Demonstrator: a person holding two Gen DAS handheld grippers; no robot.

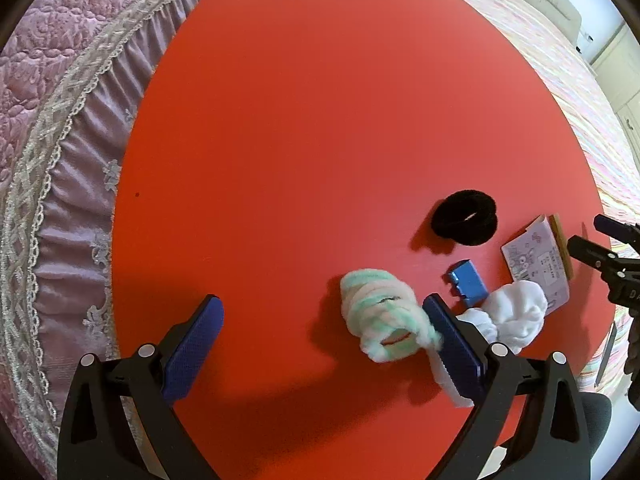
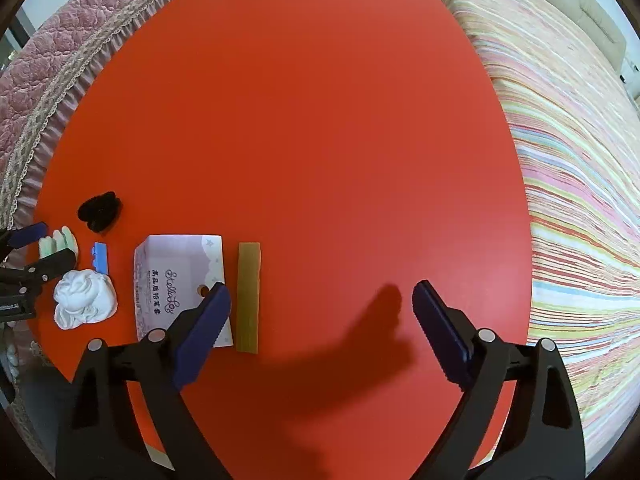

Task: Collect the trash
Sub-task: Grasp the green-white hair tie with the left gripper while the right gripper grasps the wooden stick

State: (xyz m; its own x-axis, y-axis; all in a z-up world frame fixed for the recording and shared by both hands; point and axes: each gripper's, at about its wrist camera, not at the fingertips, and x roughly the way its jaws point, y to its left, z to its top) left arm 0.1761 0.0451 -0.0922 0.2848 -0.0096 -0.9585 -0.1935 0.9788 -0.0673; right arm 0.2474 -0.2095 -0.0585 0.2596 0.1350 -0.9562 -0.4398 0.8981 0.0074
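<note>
Both tools, left [image 1: 322,344] and right [image 2: 320,334], are gaping wide, holding nothing; I am hovering over worktop [image 2: 320,120] trash: tissue [image 2: 85,298], card [image 2: 180,280]. Misjudging risks snagging the scrunchie [image 1: 382,314].

Red counter [image 2: 320,120]; black scrunchie [image 1: 464,218]; mint-and-pink scrunchie [image 1: 380,312]; white tissue [image 2: 84,298]; blue clip [image 1: 468,283]; olive strip [image 2: 248,296]; striped bedspread [image 2: 580,200] at right.

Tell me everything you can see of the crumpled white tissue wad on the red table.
The crumpled white tissue wad is soft, creased paper bunched into a lumpy ball, resting on the red table. It lies beside the small blue plastic piece and left of the pale printed paper box. In the left wrist view, the left tongs' right finger overlaps its edge.
</note>
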